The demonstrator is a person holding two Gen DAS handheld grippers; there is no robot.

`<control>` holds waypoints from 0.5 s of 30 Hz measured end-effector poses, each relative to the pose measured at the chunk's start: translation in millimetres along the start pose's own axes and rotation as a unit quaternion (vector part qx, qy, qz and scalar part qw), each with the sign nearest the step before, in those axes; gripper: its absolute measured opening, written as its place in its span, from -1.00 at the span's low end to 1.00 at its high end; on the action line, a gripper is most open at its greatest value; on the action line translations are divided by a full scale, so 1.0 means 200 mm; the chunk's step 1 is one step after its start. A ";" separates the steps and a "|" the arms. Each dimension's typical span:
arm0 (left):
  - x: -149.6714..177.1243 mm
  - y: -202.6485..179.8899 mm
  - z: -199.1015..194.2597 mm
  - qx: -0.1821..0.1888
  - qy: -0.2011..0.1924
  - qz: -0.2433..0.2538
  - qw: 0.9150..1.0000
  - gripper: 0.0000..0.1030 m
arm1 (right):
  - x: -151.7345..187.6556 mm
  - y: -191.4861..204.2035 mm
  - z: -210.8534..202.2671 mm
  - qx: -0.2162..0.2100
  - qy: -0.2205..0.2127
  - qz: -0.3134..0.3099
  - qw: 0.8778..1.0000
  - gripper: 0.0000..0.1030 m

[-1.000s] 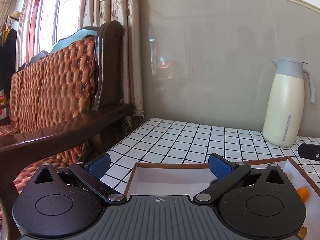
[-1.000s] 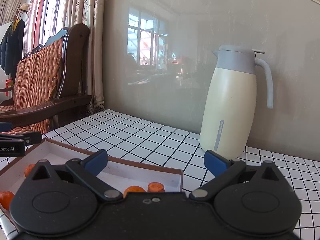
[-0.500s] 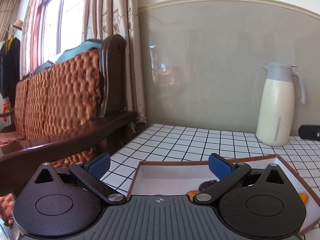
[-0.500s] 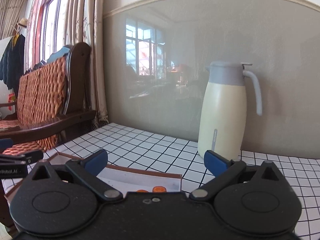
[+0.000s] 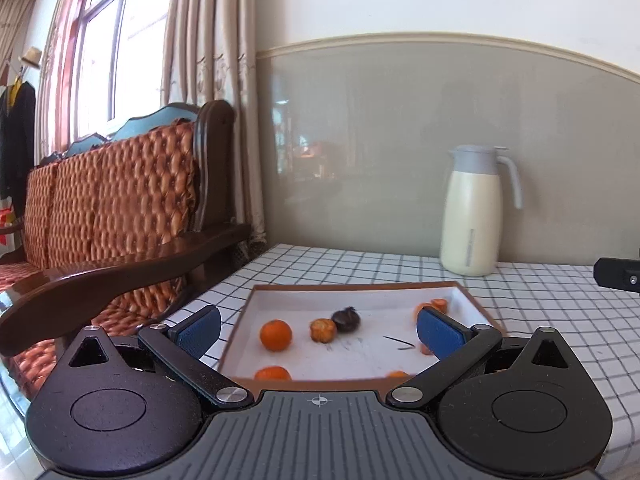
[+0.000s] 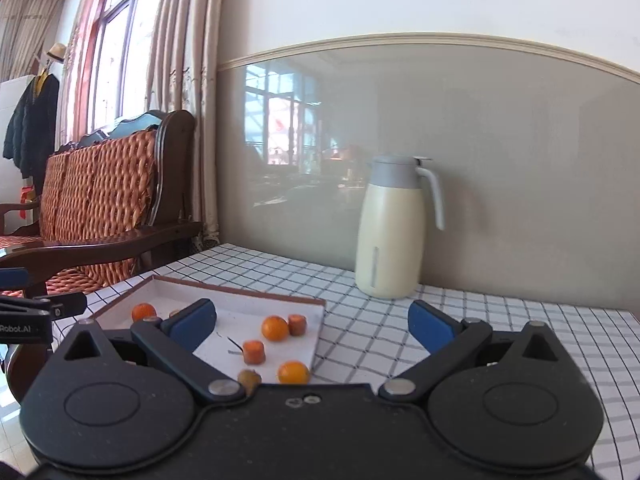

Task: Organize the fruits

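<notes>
On the far left I see the wooden sofa (image 5: 120, 208), then my left gripper (image 5: 318, 330), with its blue fingers (image 5: 199, 330) spread wide and holding nothing, above the near edge of the tray (image 5: 352, 286). The tray lies flat on the checked tablecloth (image 5: 560, 320), and in the left view its long axis runs left to right. Inside it the fruits are scattered apart: an orange (image 5: 275, 334), a dark fruit (image 5: 346, 319), and small cut pieces (image 6: 254, 351). My right gripper (image 6: 312, 326) is also wide open and empty, above the tray's right corner. Behind stands the cream jug (image 6: 390, 228), handle pointing right.
</notes>
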State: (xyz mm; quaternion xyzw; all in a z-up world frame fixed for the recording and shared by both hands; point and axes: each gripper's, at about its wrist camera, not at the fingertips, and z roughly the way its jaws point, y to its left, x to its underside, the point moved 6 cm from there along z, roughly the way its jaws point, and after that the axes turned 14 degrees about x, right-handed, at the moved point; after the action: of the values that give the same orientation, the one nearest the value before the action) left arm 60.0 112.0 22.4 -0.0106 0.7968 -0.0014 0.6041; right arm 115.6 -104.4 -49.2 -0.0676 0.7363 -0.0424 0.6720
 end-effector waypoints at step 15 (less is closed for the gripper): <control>0.24 -0.28 -0.24 0.030 -0.003 0.025 0.999 1.00 | 0.22 -0.09 -0.25 0.044 -0.006 -0.017 0.999 0.88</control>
State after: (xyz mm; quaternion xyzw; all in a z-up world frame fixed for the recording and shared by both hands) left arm 2.2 55.6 -10.0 0.0277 0.7946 -0.0097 0.6065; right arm 62.6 -131.4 -84.5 -0.0507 0.7287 -0.0860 0.6775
